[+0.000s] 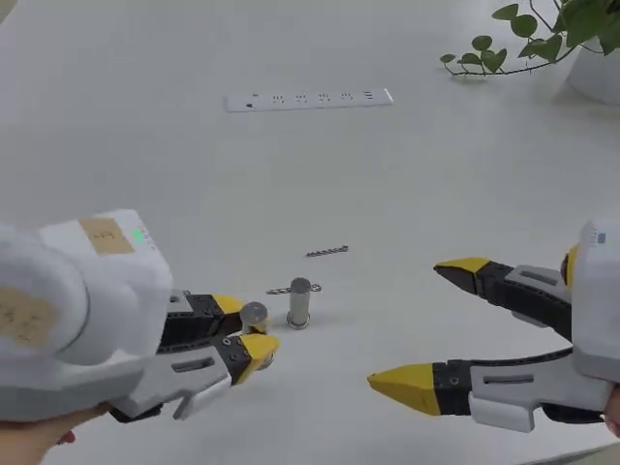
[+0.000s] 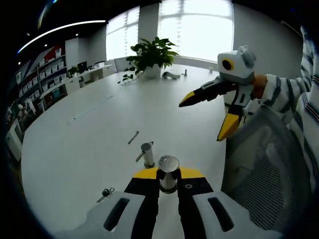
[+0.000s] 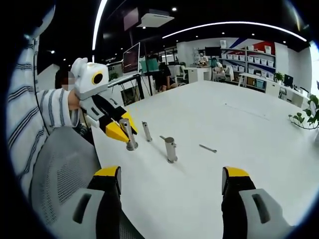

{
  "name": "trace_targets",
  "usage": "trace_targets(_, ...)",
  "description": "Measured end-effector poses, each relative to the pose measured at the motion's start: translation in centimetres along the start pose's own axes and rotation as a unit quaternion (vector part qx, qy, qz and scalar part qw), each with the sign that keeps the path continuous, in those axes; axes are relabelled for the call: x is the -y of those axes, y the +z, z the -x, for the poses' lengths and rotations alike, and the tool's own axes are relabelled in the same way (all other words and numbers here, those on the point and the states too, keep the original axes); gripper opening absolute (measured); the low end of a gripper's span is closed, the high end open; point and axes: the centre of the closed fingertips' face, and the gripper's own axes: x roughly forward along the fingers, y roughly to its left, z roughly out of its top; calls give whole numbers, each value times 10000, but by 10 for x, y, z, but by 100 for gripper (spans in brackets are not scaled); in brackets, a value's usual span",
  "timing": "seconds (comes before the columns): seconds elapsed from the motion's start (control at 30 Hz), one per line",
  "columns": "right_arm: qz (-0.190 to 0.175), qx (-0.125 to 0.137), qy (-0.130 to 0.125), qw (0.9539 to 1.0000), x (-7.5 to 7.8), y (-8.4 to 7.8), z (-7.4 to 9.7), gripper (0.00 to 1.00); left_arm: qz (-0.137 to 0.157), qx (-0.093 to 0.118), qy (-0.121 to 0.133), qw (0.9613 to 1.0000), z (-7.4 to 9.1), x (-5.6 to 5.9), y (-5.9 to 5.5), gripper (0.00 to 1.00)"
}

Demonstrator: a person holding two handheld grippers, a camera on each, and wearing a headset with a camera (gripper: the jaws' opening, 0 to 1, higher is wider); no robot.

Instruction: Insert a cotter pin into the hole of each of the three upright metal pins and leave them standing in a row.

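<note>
White tabletop (image 1: 407, 174) runs wide and bare, with a long white power strip (image 1: 310, 99) lying at upper centre and a leafy green plant (image 1: 542, 34) in the upper right corner. Lower left, the left gripper (image 1: 250, 327) is clamped on a short grey metal pin (image 1: 254, 314), held upright. Just right of it, at frame centre, a second grey metal pin (image 1: 298, 304) stands free with a thin wire cotter pin (image 1: 281, 290) through its top. A loose cotter pin (image 1: 327, 252) lies just above, apart. Lower right, the right gripper (image 1: 407, 325) has its jaws spread wide around nothing, well clear of both pins. Open surface all the way up to the strip.
</note>
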Motion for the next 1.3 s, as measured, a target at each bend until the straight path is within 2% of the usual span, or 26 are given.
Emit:
trace_targets(0.27,9,-75,31,10000,-3,-3,-6,81,113,-183,81,9997,-19,1,-21,9)
trace_targets(0.47,74,-186,80,9998,-4,-6,-11,81,171,-248,104,9995,-27,2,-30,9)
trace_targets(0.8,115,-209,84,9997,-1,-4,-13,80,326,-307,145,9989,-42,1,-41,9)
trace_targets(0.97,119,-228,81,9996,-1,-5,-12,80,389,-130,191,9990,-44,0,-37,9)
trace_targets(1.13,139,-254,117,9995,-3,-6,-15,80,451,-28,217,9987,-42,1,-38,10)
trace_targets(1.3,226,-234,161,9993,-3,1,-20,79,533,82,223,9983,-42,4,-38,11)
